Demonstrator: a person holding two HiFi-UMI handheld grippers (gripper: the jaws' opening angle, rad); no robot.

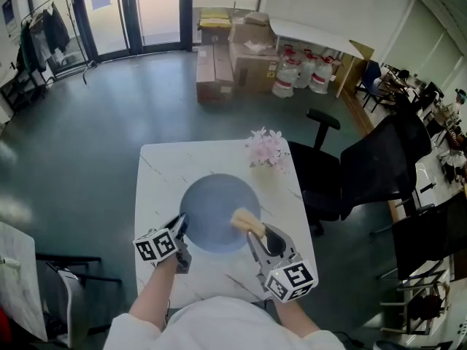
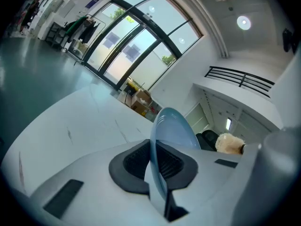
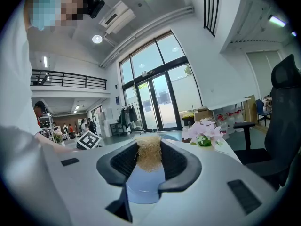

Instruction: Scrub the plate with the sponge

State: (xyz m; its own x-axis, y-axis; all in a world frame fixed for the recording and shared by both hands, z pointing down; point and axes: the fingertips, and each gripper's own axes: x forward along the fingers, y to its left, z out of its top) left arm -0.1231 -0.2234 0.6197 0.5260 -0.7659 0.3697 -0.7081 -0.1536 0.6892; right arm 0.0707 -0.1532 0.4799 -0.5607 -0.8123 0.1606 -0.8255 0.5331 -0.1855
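Observation:
A round blue plate [image 1: 215, 211] hangs over the white table [image 1: 164, 173]. My left gripper [image 1: 182, 226] is shut on its left rim. In the left gripper view the plate [image 2: 171, 126] stands edge-on between the pads, and the gripper [image 2: 157, 158] clamps it. My right gripper [image 1: 257, 233] is shut on a yellowish fibrous sponge [image 1: 246, 220], which rests at the plate's right side. In the right gripper view the sponge [image 3: 148, 155] sticks up between the pads of the gripper [image 3: 148, 160], with pale blue plate [image 3: 140, 185] beneath it.
A pot of pink flowers [image 1: 266, 148] stands at the table's far right corner. Black office chairs [image 1: 372, 173] crowd the right side. Cardboard boxes [image 1: 233, 60] are stacked on the floor beyond. The left gripper's marker cube [image 3: 88, 139] shows in the right gripper view.

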